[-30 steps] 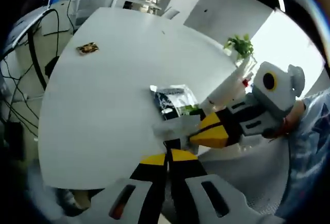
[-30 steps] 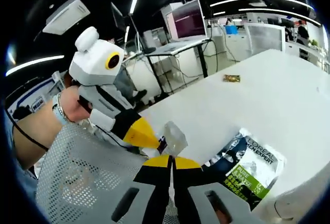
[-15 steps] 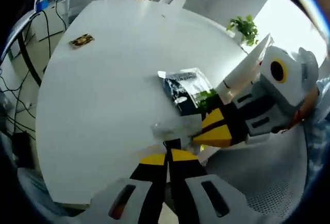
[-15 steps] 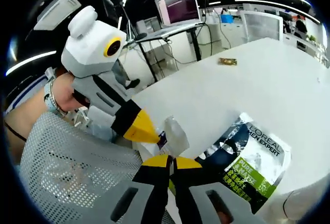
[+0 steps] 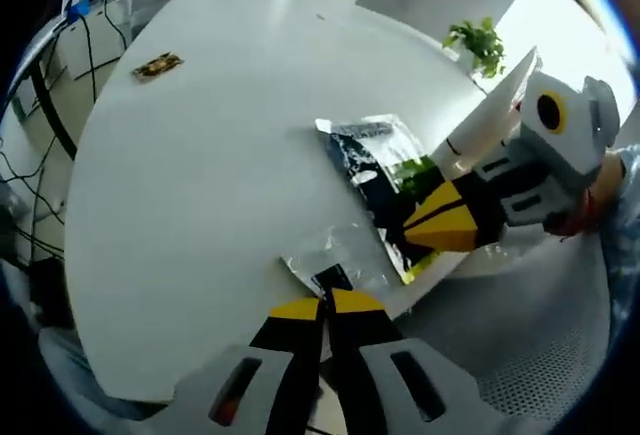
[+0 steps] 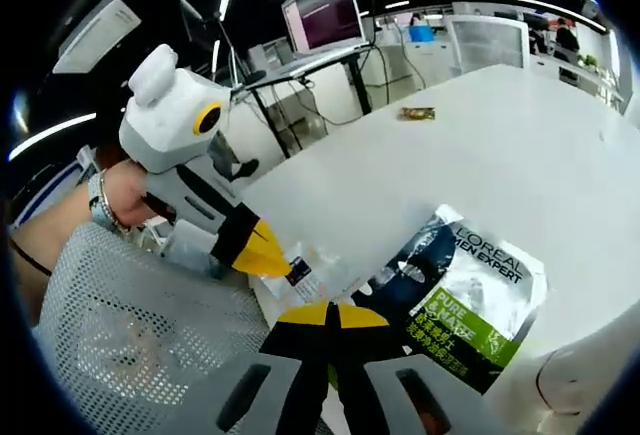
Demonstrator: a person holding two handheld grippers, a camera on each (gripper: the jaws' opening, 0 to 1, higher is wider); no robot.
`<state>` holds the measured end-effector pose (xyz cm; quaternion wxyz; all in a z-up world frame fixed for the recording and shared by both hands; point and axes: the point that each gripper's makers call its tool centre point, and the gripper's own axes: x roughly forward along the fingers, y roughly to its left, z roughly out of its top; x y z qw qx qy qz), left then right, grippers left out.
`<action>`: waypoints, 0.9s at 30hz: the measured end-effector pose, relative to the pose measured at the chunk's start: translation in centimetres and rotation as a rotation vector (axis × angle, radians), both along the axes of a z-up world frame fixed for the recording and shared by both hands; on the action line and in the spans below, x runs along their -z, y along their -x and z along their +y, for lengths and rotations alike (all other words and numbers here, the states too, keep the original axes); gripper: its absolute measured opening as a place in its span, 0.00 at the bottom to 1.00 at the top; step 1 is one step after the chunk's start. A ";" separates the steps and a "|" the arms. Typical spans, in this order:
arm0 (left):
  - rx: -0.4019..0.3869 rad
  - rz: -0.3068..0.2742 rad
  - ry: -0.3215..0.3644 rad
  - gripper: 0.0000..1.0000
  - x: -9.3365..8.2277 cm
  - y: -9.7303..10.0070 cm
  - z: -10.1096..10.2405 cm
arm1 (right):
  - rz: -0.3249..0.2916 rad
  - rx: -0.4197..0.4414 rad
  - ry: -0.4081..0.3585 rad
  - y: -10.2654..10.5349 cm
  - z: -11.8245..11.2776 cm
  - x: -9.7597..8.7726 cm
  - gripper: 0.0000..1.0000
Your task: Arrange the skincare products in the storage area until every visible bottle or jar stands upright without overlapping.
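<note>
A L'Oreal skincare pouch (image 5: pixel 372 167), dark with silver and green print, lies flat on the white table (image 5: pixel 210 165) near its edge. A clear plastic flap (image 5: pixel 335 253) sticks out from its near end. My left gripper (image 5: pixel 325 305) is shut on that flap. My right gripper (image 5: pixel 425 230) comes in from the right, with its yellow tips closed at the pouch's edge. In the right gripper view the pouch (image 6: pixel 470 280) lies just past my right gripper (image 6: pixel 330 313), which is shut on its dark near edge. My left gripper (image 6: pixel 268 255) pinches the clear flap (image 6: pixel 312 267) there.
A small brown snack packet (image 5: pixel 158 65) (image 6: pixel 417 113) lies far off on the table. A grey mesh chair (image 6: pixel 120 355) (image 5: pixel 530 345) stands under the table edge. A potted plant (image 5: pixel 475 40) and a desk with a monitor (image 6: pixel 322 15) stand beyond. A white rounded object (image 6: pixel 590 375) sits beside the pouch.
The clear flap stood up between the grippers and now lies lower and flatter. The pouch has slid nearer to the table edge, and both grippers kept their hold.
</note>
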<state>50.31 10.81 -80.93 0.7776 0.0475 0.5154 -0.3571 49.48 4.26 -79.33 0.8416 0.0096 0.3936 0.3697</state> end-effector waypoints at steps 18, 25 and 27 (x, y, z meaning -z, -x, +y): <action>0.030 -0.079 -0.098 0.06 0.0 -0.5 0.5 | -0.023 -0.015 0.018 0.4 -0.4 -0.4 0.00; 0.011 -0.114 -0.147 0.10 0.1 -0.7 1.2 | -0.029 -0.023 0.034 0.6 -0.5 -0.3 0.00; 0.013 -0.110 -0.147 0.11 0.1 -0.5 1.1 | -0.034 -0.027 0.043 0.6 -0.5 -0.2 0.00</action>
